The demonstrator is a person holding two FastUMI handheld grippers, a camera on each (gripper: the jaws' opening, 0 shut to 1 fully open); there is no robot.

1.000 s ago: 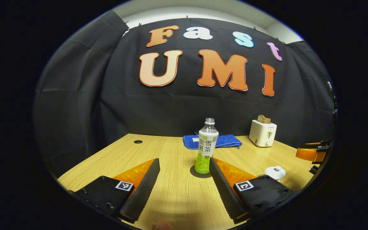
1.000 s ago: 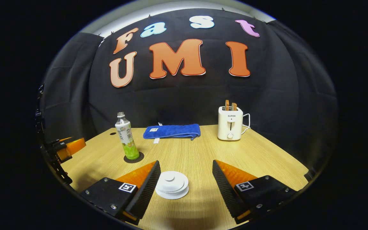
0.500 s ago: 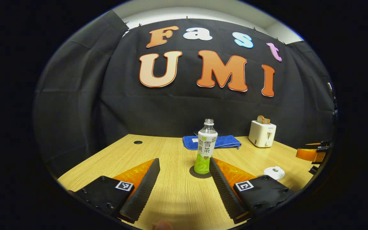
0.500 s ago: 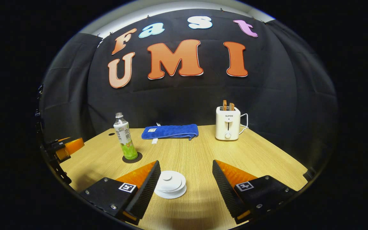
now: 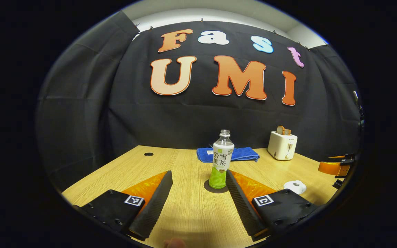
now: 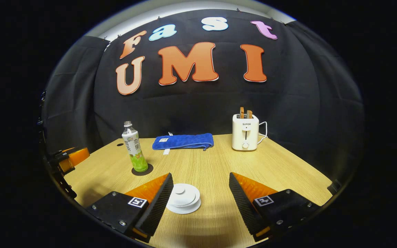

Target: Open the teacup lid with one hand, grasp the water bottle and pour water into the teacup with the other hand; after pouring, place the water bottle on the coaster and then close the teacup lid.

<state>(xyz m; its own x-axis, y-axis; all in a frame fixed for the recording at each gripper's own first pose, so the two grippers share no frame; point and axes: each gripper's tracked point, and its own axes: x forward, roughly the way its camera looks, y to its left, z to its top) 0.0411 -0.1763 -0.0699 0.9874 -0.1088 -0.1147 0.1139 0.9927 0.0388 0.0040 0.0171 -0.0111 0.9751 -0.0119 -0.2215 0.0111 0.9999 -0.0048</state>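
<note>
Teacup: the white teacup (image 6: 183, 199) sits low on the worktop (image 6: 212, 165) with its lid (image 6: 182, 195) on, just ahead of the right gripper, nearer that gripper's left finger; in the left gripper view it shows far right (image 5: 295, 187).
Water bottle: the water bottle (image 5: 221, 159) stands upright and uncapped on a dark round coaster (image 5: 215, 187), green liquid filling its lower part; in the right gripper view it stands left of the teacup and well apart from it (image 6: 134, 147).
Left gripper: the left gripper (image 5: 198, 203) hangs above the worktop, fingers spread wide and holding nothing, the bottle ahead near its right finger.
Right gripper: the right gripper (image 6: 198, 203) has its fingers wide apart and empty.
Behind: a folded blue towel (image 6: 184, 141) and a white toaster (image 6: 245, 132) with bread in its slots, by the back edge.
</note>
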